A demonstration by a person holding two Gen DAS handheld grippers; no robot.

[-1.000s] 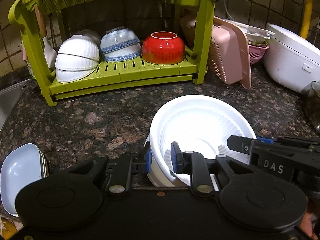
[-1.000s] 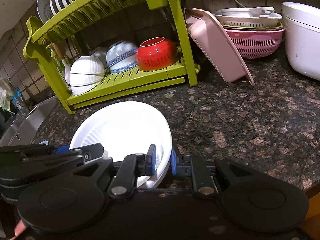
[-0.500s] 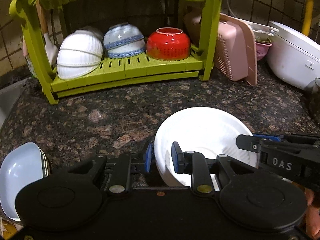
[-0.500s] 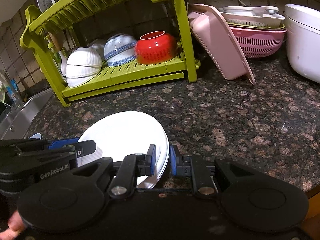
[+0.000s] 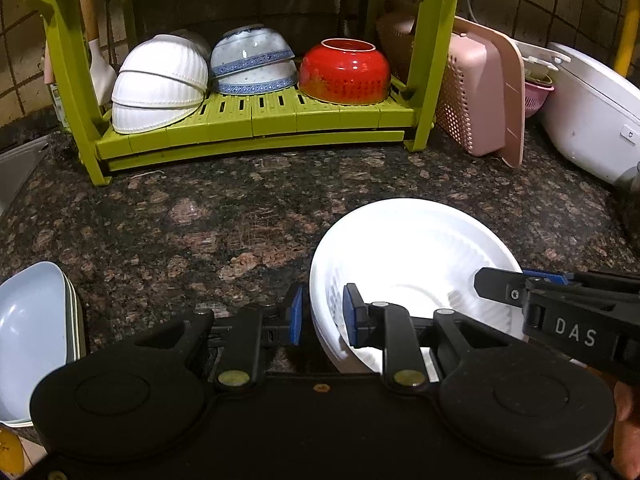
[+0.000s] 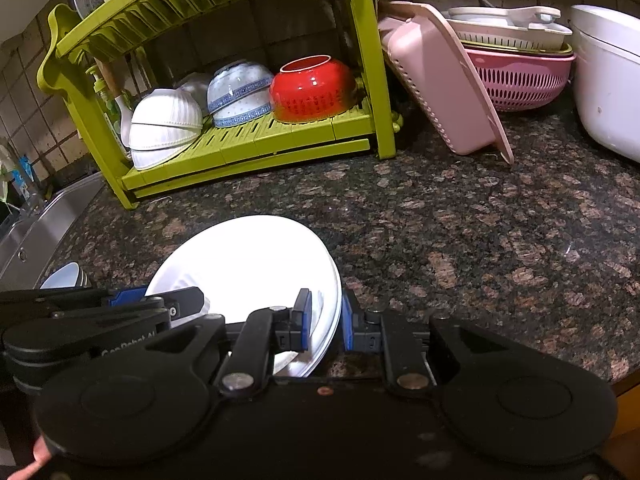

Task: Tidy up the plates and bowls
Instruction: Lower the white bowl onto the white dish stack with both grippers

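The left gripper point(image 5: 320, 314) is straddling the near-left rim of the white ribbed plate point(image 5: 408, 256), its blue pads point(image 5: 297, 312) standing slightly off the rim on both sides, so the jaws are sitting released around it. The right gripper point(image 6: 324, 324) is bracketing the plate point(image 6: 256, 264) at its right edge; a gap is showing between rim and pads point(image 6: 305, 320) there too, jaws likewise slack. The plate is lying low over the speckled granite desk point(image 5: 224, 216), at about 5 o'clock in the left wrist view and 7 o'clock in the right wrist view; whether it is touching the desk is unclear.

At 12 o'clock the green dish rack point(image 5: 256, 120) is carrying, on its lower shelf, stacked white bowls point(image 5: 160, 84) upside down, blue-patterned bowls point(image 5: 252, 66) and a red bowl point(image 5: 344, 72). A pink basket point(image 5: 480, 92) is leaning just beside the rack at 2 o'clock, and a pale blue dish point(image 5: 28, 336) is sitting at 8 o'clock
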